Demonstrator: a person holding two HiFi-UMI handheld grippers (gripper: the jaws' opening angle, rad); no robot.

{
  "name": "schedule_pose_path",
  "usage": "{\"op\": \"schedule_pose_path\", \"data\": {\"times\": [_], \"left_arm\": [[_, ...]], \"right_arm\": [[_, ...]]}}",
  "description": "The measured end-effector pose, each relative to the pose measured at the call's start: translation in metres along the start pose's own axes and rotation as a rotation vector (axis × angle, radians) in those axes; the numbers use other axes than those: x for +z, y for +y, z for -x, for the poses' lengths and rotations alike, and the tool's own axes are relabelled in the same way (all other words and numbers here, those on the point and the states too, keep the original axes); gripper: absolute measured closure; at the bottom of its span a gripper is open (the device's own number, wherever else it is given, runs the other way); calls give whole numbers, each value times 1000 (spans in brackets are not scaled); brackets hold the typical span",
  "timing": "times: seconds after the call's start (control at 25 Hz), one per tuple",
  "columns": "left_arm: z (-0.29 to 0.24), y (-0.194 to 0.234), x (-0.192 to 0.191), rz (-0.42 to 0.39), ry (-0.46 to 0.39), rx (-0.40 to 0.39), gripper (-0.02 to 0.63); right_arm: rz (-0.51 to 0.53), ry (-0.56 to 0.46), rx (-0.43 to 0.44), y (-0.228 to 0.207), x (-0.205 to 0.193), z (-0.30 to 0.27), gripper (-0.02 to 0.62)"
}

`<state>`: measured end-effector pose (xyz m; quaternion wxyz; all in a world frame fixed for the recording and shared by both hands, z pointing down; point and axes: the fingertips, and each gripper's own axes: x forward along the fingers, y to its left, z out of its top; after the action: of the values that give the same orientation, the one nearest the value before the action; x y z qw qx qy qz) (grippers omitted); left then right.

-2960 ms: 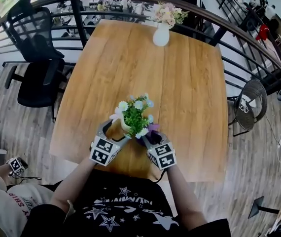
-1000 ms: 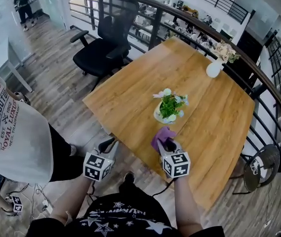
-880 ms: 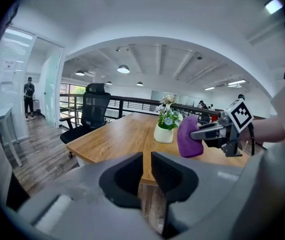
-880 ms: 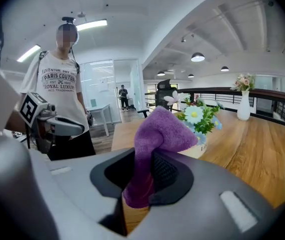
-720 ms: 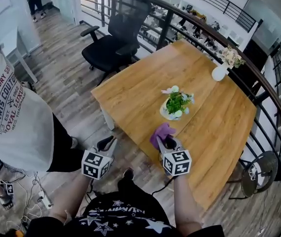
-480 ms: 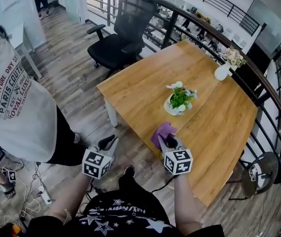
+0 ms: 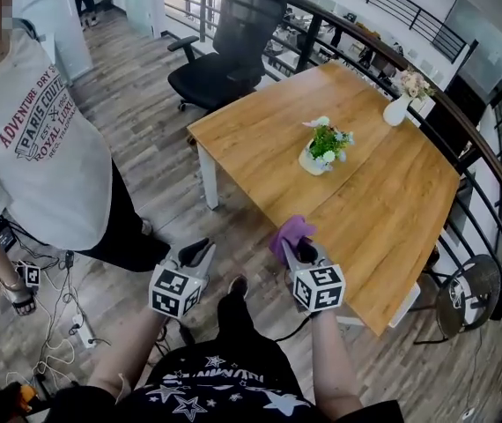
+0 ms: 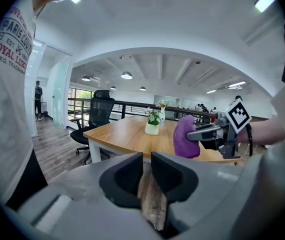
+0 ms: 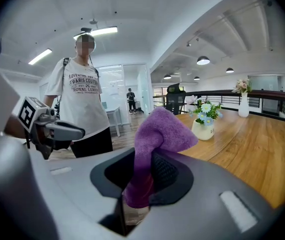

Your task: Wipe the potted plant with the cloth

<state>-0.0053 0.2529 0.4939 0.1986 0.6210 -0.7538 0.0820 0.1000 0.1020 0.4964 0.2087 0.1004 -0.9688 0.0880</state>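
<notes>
The potted plant (image 7: 324, 148), a white pot with green leaves and pale flowers, stands near the middle of the wooden table (image 7: 383, 210). Both grippers hang over the floor, off the table's near edge and well short of the plant. My right gripper (image 7: 297, 247) is shut on the purple cloth (image 7: 291, 233), which bunches up above its jaws (image 9: 157, 134). The plant (image 9: 204, 120) lies ahead of it to the right. My left gripper (image 7: 200, 252) is shut with nothing between its jaws (image 8: 146, 164); from it the plant (image 8: 152, 121) and cloth (image 8: 186, 136) show ahead.
A person in a white T-shirt (image 7: 40, 148) stands on the wood floor at the left. A black office chair (image 7: 233, 42) sits beyond the table's far corner. A white vase with flowers (image 7: 398, 104) stands at the table's far edge. Cables (image 7: 66, 342) lie on the floor.
Both grippers have drawn back from the plant and off the table, now hanging over the floor. The plant stays put and looks farther away. The cloth remains in the right gripper.
</notes>
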Motion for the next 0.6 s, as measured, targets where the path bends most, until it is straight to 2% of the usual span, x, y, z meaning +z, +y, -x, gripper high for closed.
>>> {"op": "schedule_pose_path", "data": {"times": [0.28,0.6], "left_arm": [[62,-33,-23,25,-6,5,548],[115,-60,-26,3,-52,22,548]], "right_arm": [[22,9,1,45,-17,57,514],[47,-18,2,83,-25,107,514]]}}
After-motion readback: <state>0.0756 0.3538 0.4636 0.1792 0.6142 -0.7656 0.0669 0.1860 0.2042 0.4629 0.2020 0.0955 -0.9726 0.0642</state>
